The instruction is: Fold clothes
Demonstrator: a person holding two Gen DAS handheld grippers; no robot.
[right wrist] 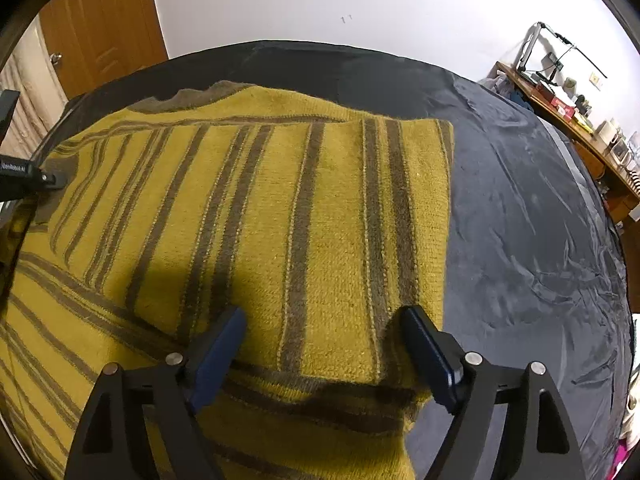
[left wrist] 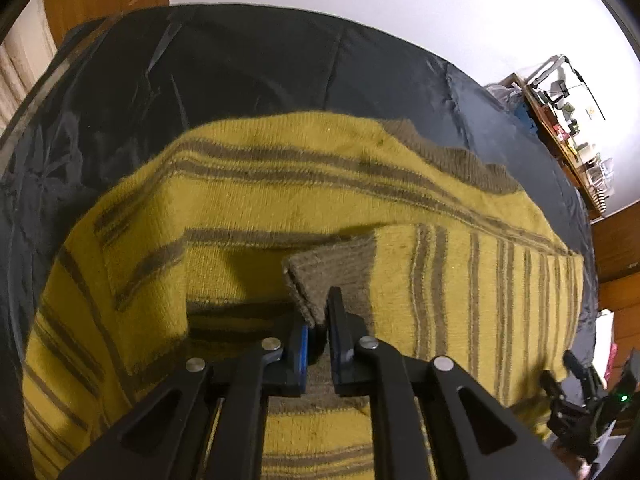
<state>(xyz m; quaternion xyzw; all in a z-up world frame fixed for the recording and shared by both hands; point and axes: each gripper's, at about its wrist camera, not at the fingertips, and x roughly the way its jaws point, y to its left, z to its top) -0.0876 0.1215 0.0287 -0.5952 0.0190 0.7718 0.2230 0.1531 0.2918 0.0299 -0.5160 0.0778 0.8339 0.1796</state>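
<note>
Both grippers tilt steeply down over a yellow striped sweater (right wrist: 280,216) on the dark sheet (right wrist: 528,208). The left gripper (left wrist: 318,322) pinches the sleeve cuff (left wrist: 332,264) — the sleeve lies folded across the body. The right gripper (right wrist: 322,320) hangs spread wide, grasping nothing.

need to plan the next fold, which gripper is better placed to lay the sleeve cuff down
Left. The left gripper already pinches the brown cuff above the yellow striped sweater. The right gripper hovers open, holding nothing.

Dark sheet (right wrist: 520,208) over the bed; white wall (right wrist: 320,4) behind it, wood door (right wrist: 104,20) far left, cluttered desk (right wrist: 576,128) far right.
</note>
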